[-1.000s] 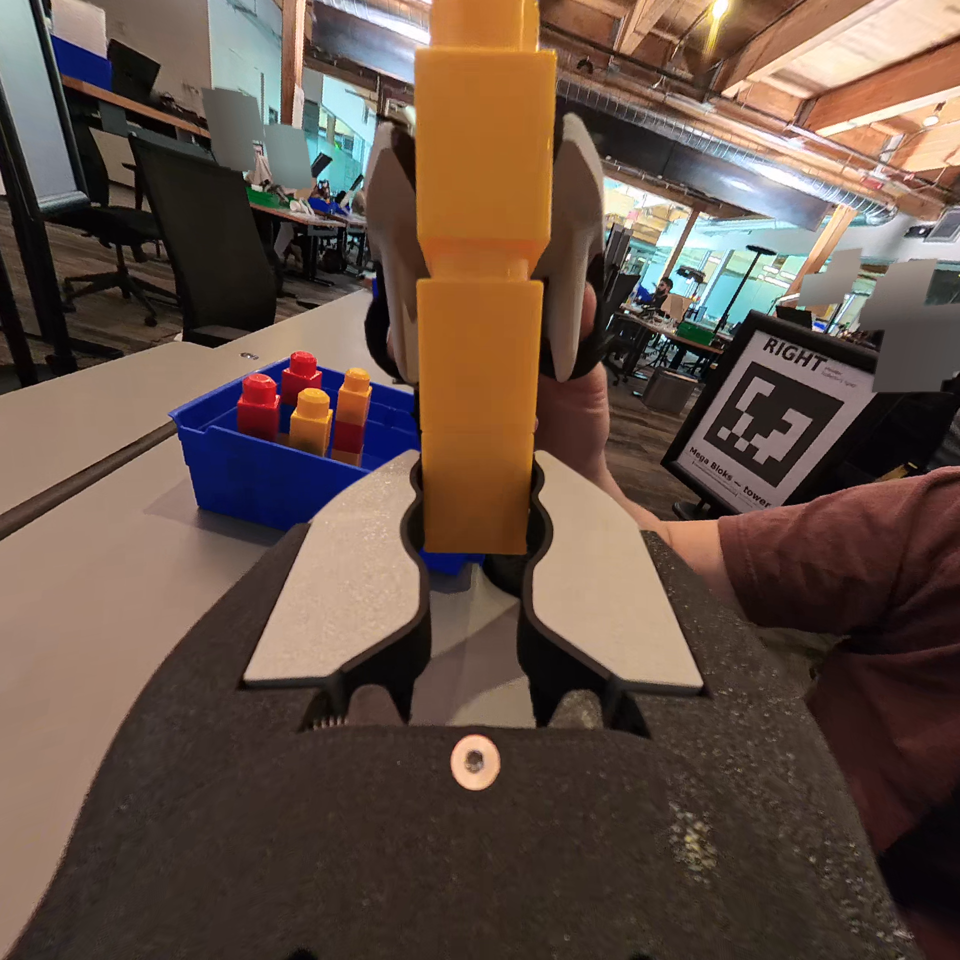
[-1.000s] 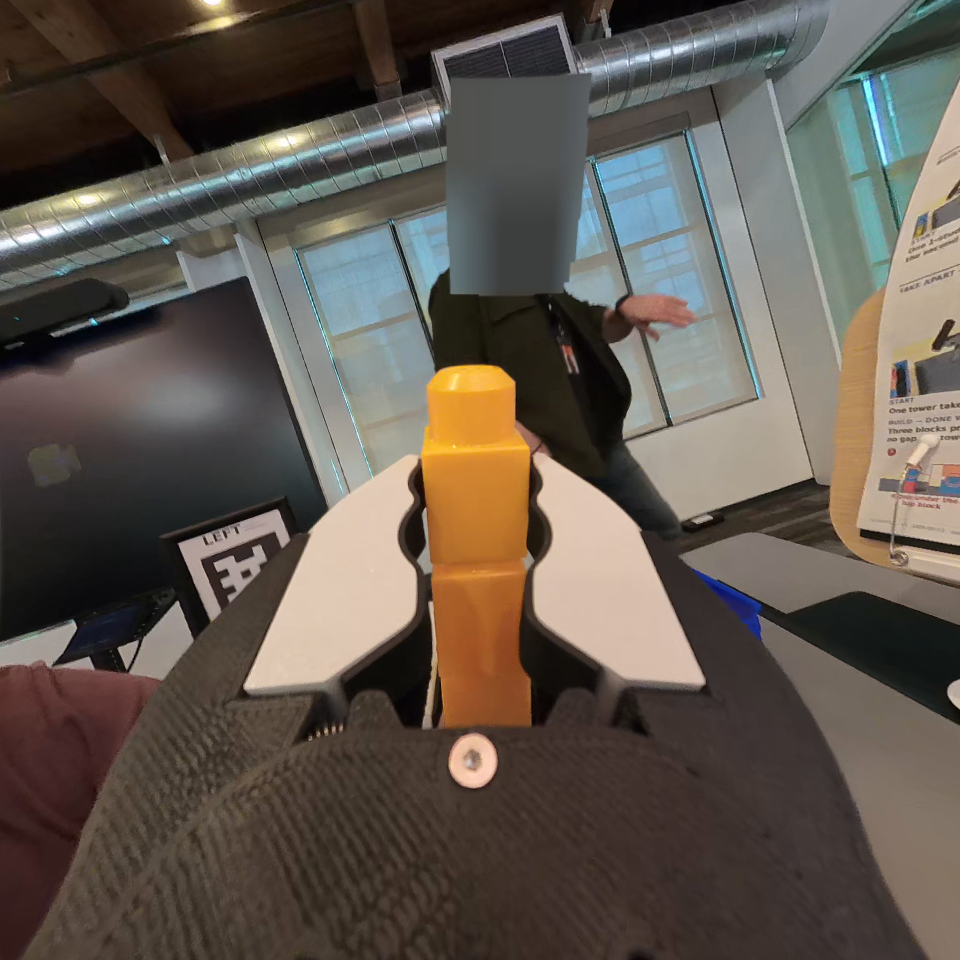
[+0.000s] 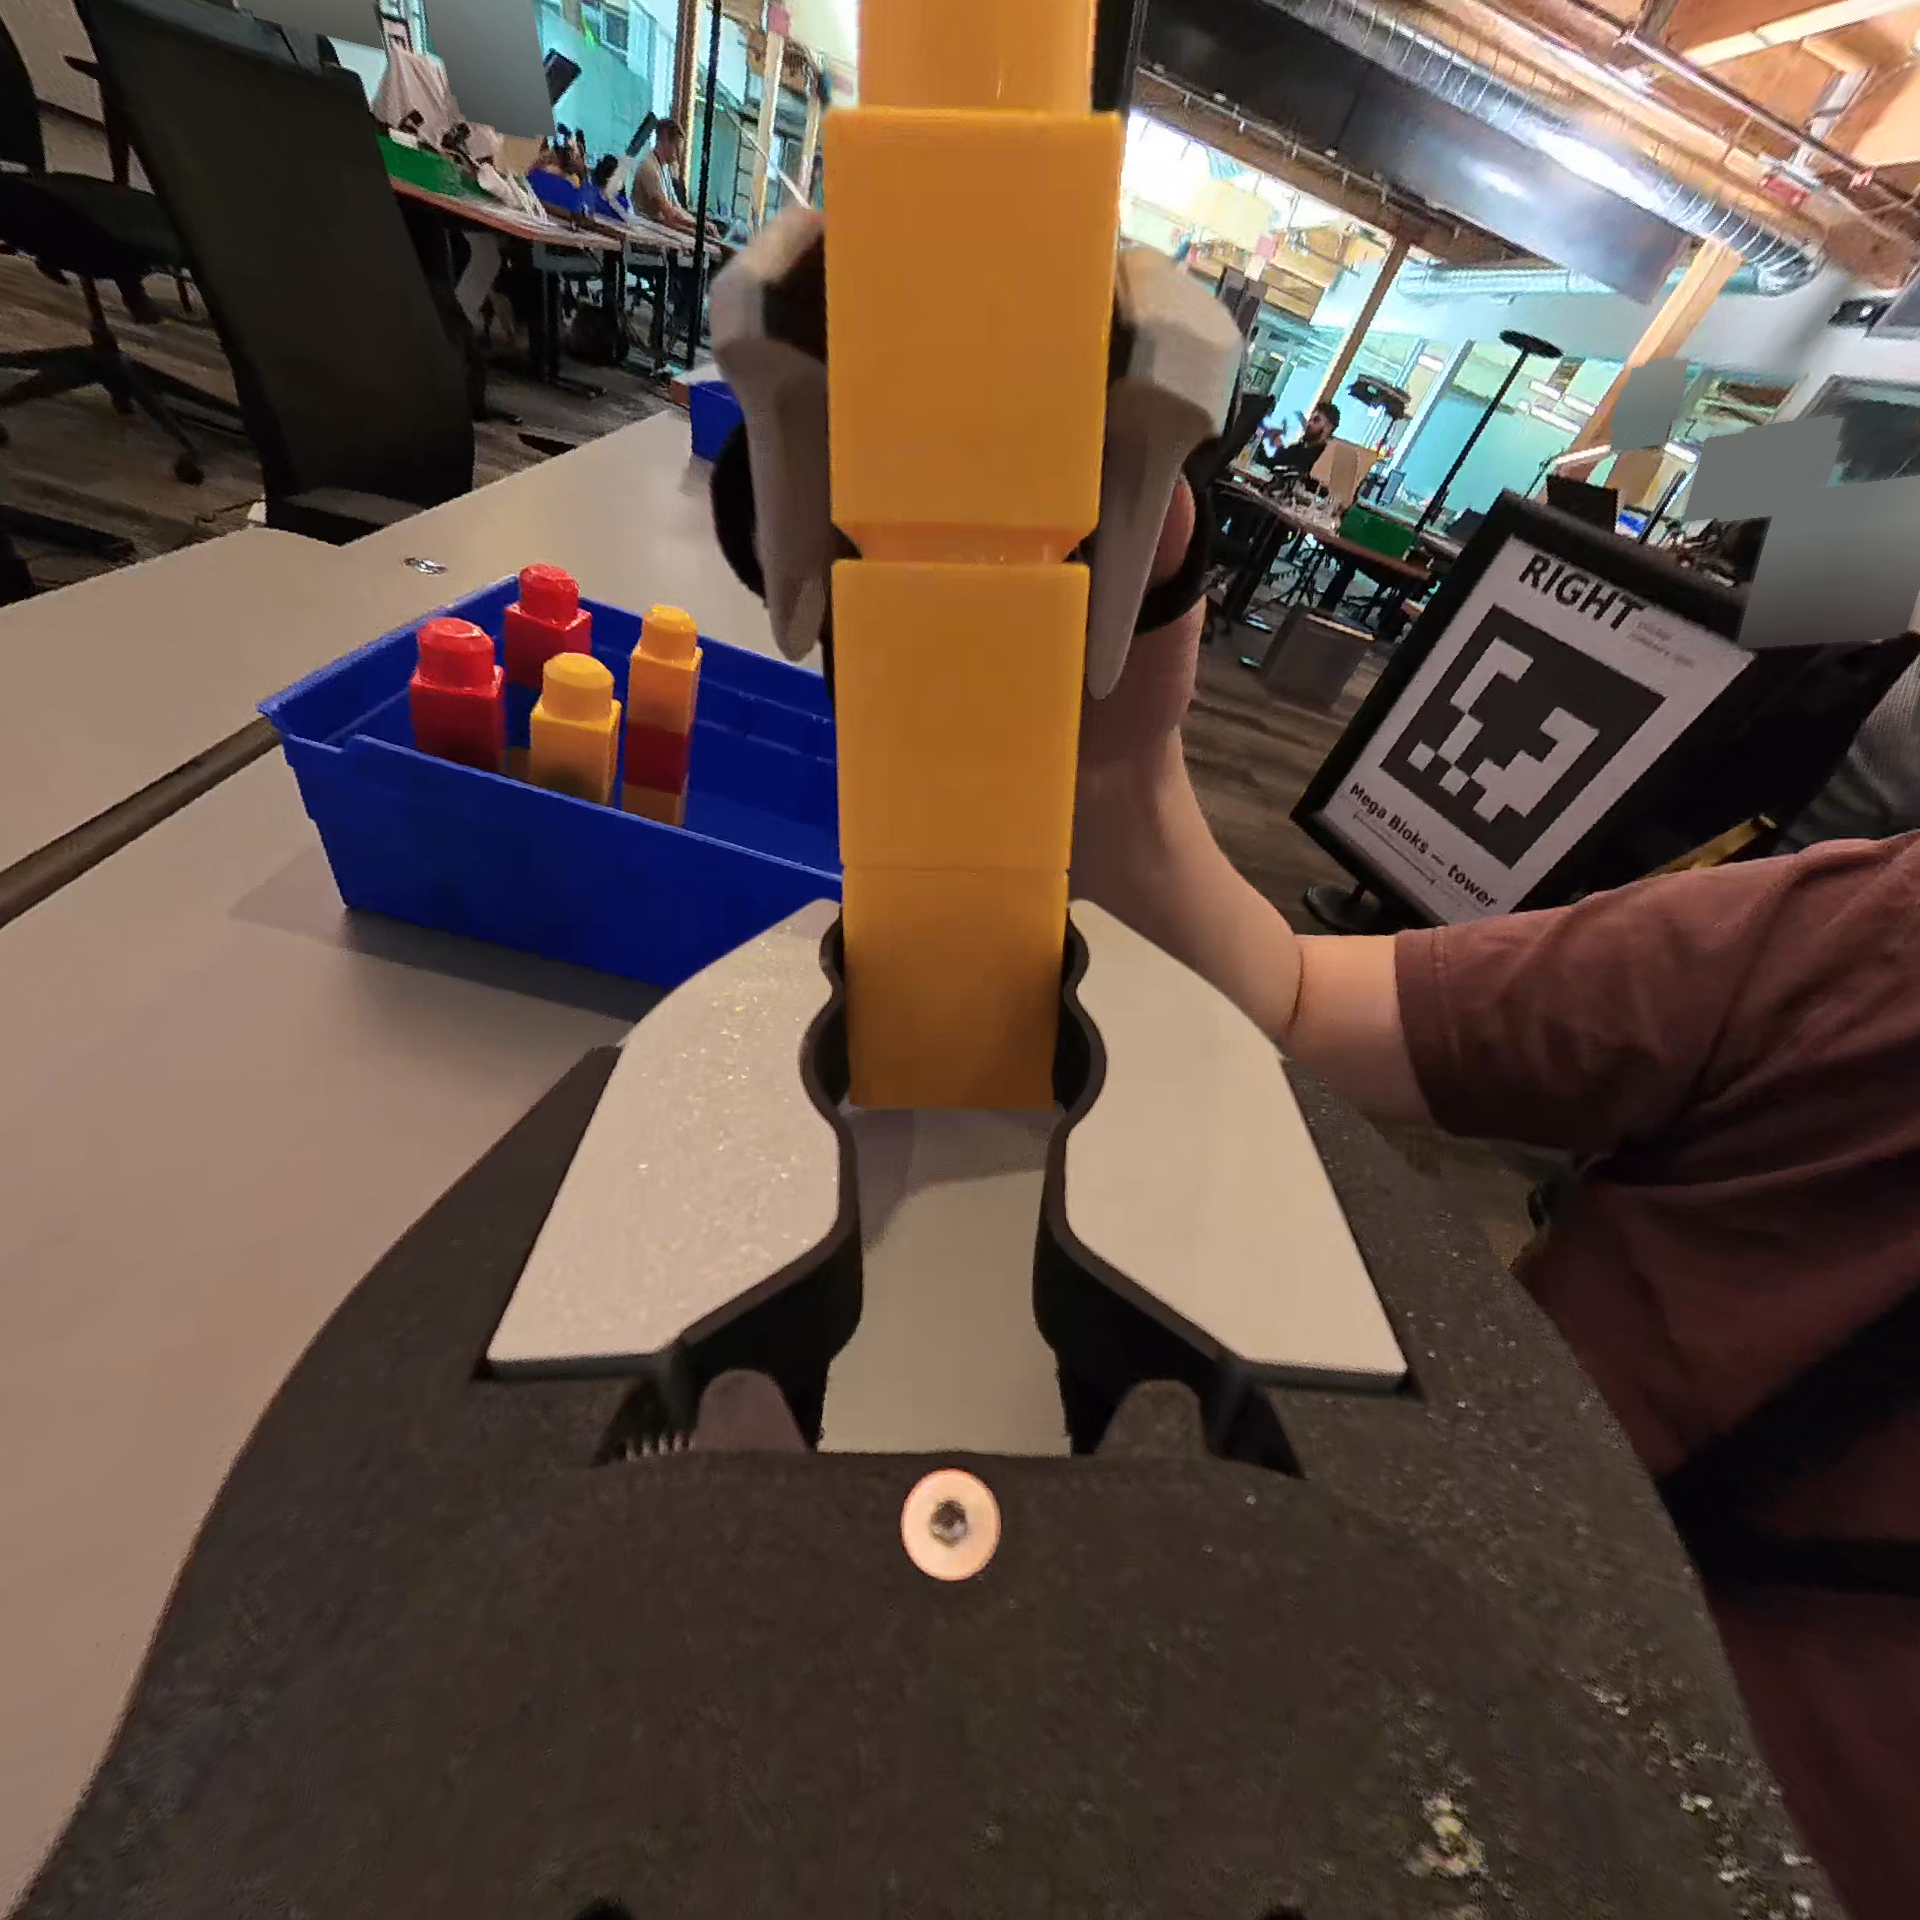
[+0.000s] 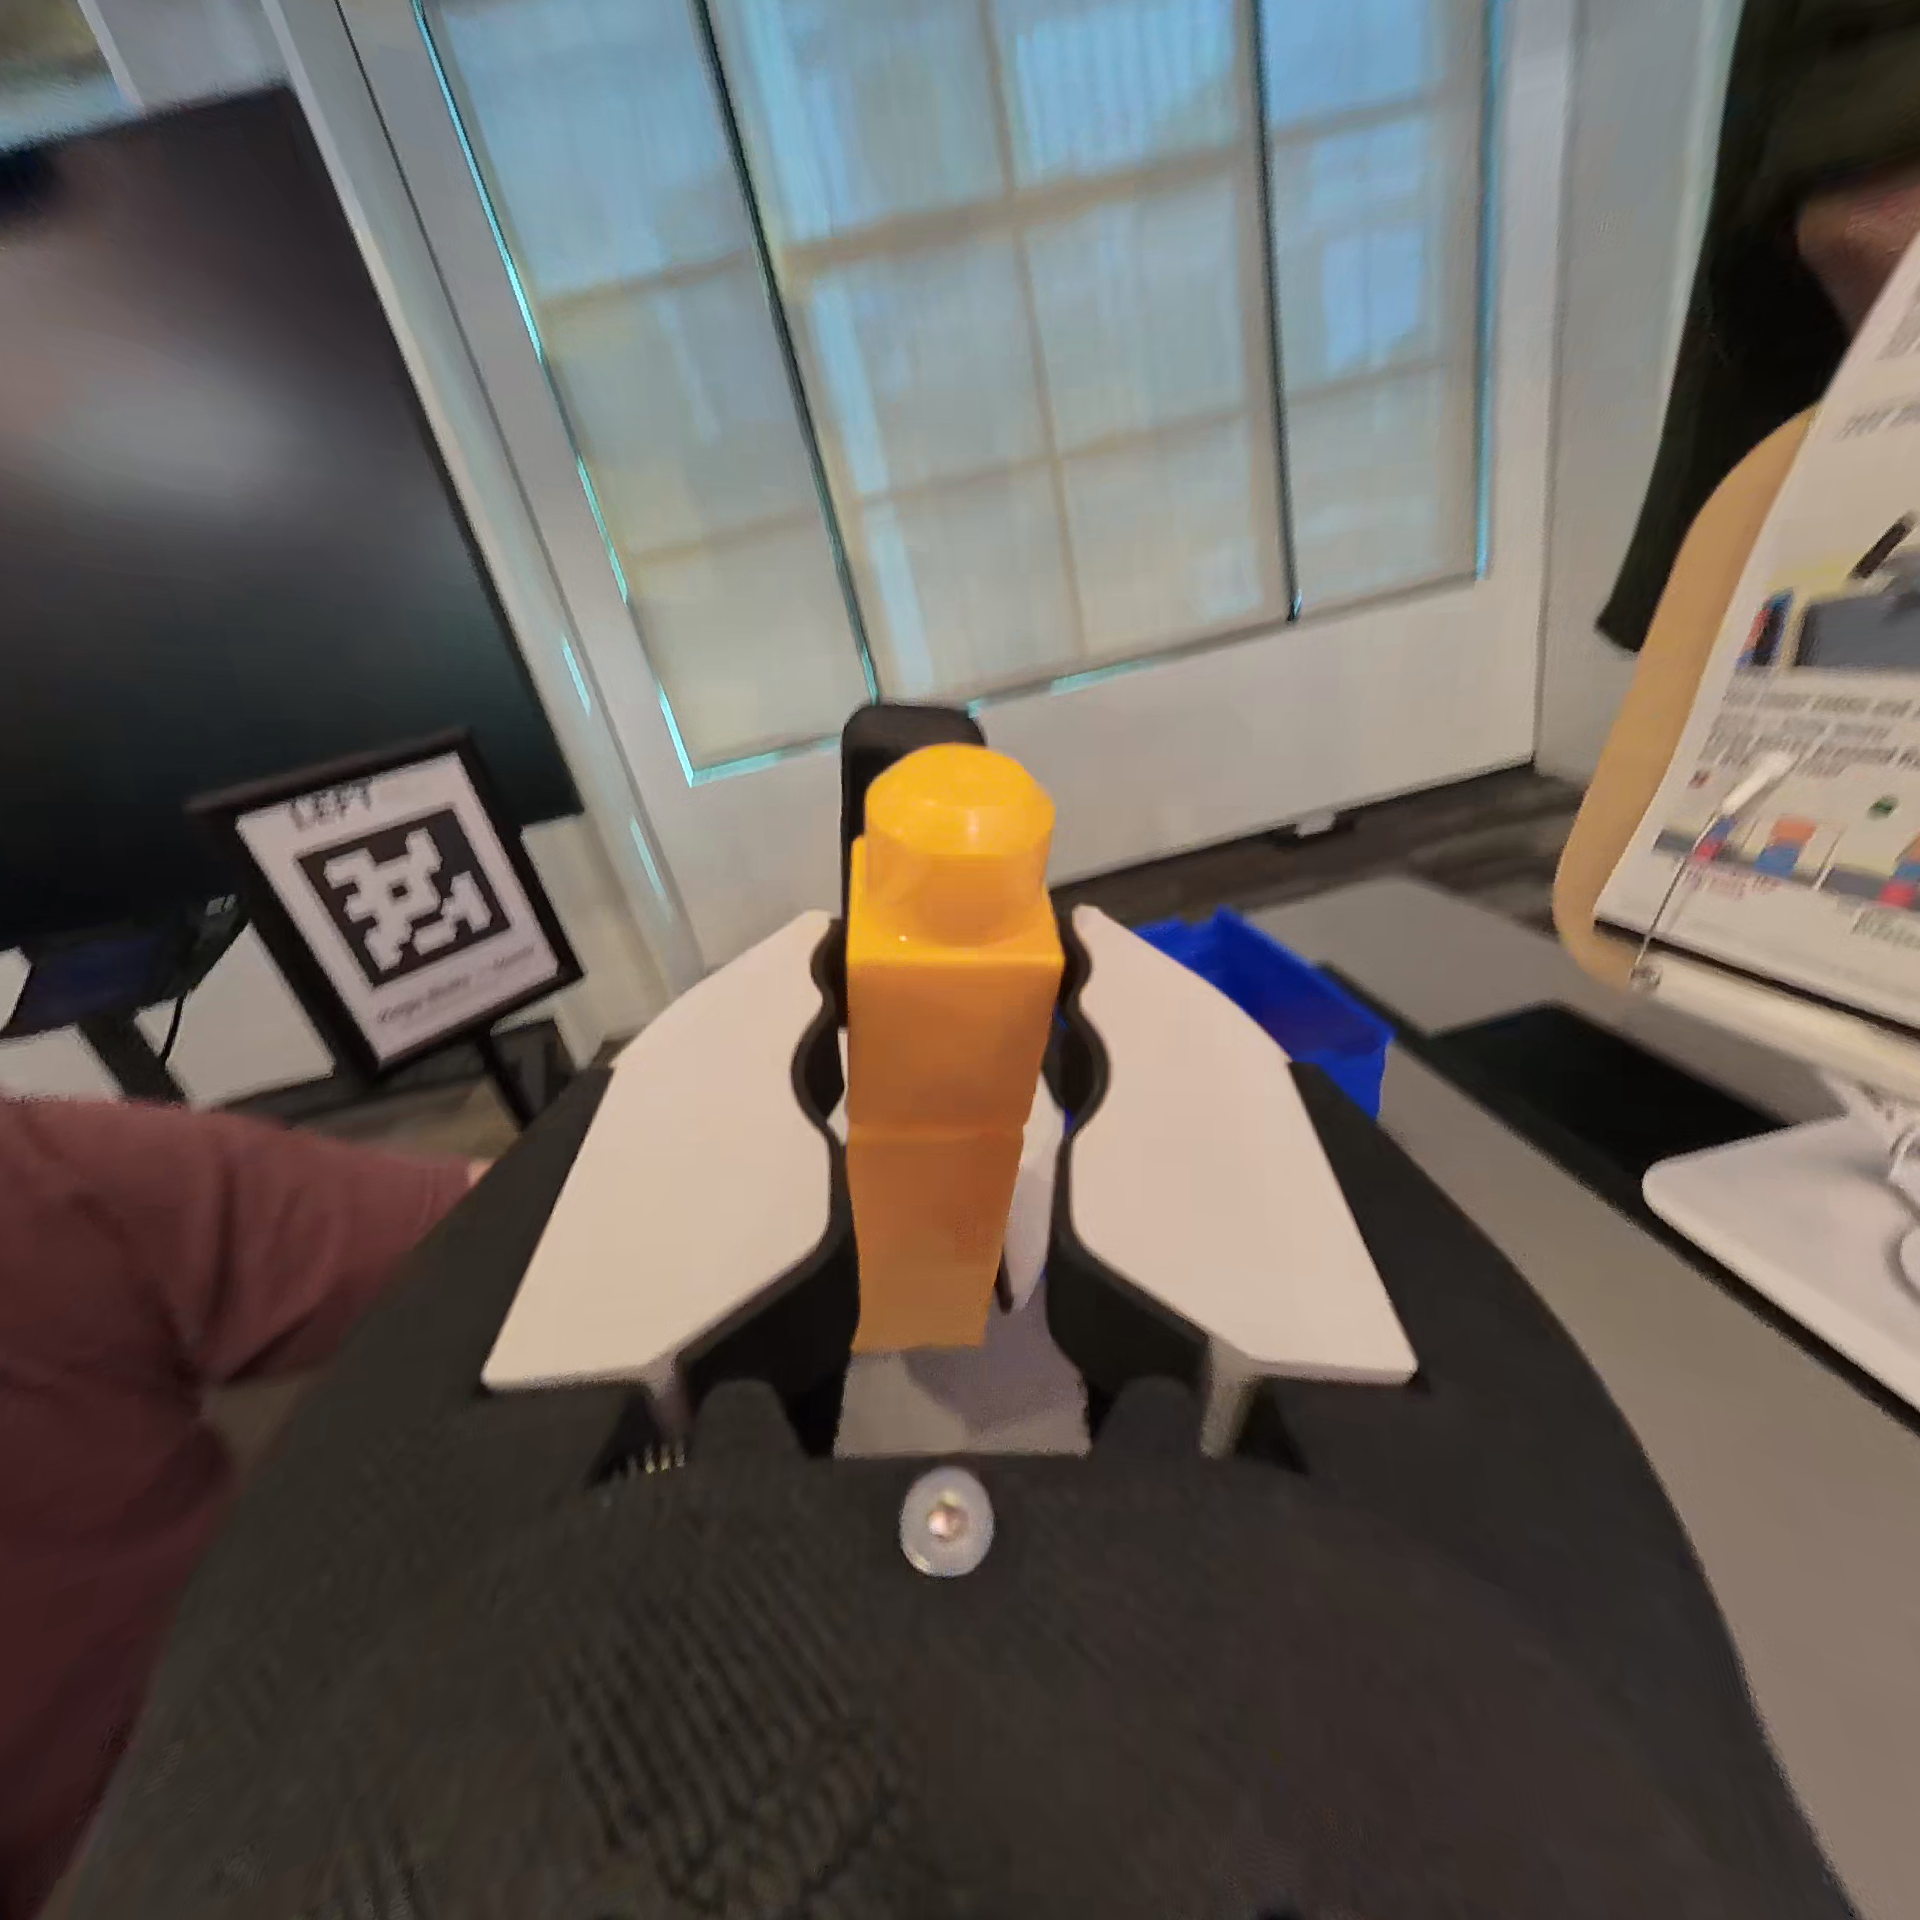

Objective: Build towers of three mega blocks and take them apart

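Above the matte grey desk, a glossy yellow tower of square plastic blocks stands upright: the left tool clamps its bottom block, the right tool its top.

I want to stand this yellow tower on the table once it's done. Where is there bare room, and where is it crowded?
Free: the grey tabletop left of and in front of the blue bin, out to the seam on the far left. Crowded: inside the bin, where the red and yellow towers cluster at its left end; its right end, behind the yellow tower, is hidden.
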